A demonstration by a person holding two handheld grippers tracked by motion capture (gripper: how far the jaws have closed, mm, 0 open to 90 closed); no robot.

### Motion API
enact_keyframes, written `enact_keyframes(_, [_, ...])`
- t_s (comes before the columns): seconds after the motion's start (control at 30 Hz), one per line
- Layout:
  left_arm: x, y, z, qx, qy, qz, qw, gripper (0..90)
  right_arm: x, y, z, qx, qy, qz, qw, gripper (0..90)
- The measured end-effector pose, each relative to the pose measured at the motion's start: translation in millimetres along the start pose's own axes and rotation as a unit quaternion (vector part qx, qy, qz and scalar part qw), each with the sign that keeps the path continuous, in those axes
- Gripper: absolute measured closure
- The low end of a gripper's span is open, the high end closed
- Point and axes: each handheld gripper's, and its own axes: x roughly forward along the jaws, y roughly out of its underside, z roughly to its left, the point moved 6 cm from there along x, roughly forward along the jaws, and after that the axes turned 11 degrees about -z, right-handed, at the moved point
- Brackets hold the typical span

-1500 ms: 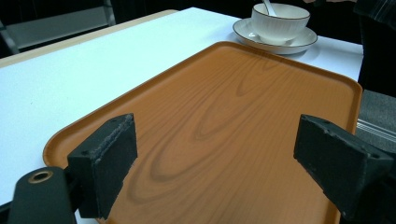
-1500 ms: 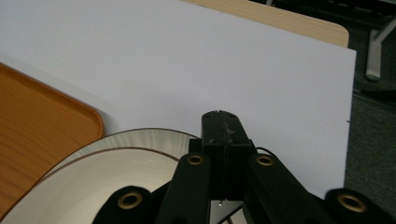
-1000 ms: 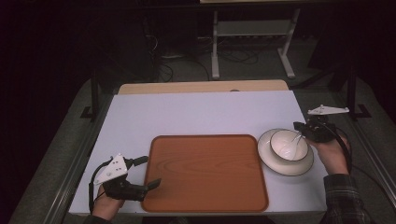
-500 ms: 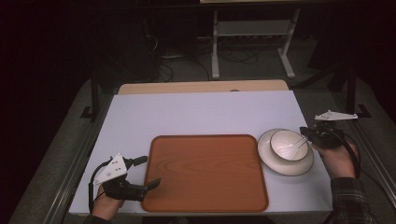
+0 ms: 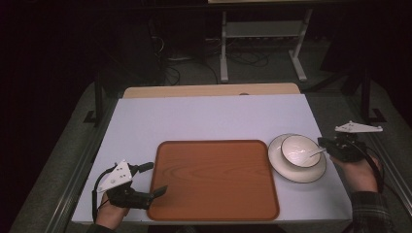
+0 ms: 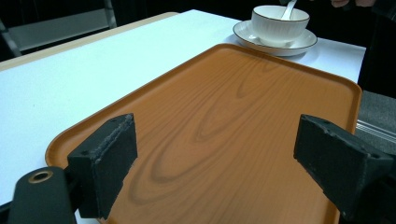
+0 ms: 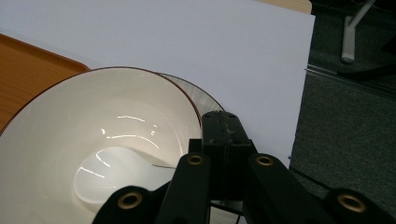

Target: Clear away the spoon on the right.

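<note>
**Spoon held in the bowl**

High view: right tongs clamp the spoon in the bowl, right of the tray.

Left gripper view: left tongs gape over the tray.

Right gripper view: jaws closed; the lift should be straight, clear of the rim.

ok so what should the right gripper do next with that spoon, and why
Probably lift the spoon clear of the bowl: the right gripper is shut on its handle while its scoop rests inside the bowl, which sits on the saucer beside the tray.
</note>
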Motion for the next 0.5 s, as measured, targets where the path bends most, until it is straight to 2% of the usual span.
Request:
enact_keyframes(0.23, [0.0,0.1,0.2,0.0,0.0,0.0,1.0,12.8,-2.4,-2.3,-0.2,0.008,0.0,-0.013,0.9999,88.3])
enact_keyframes(0.47, [0.0,-0.1,0.1,0.0,0.0,0.0,1.0,12.8,-8.8,-11.6,5.2,0.028,-0.01,-0.047,0.9984,58.4])
enact_keyframes(0.5, [0.0,-0.1,0.0,0.0,0.001,-0.001,1.0,12.8,-10.2,-12.4,6.1,0.028,-0.009,-0.052,0.9982,51.1])
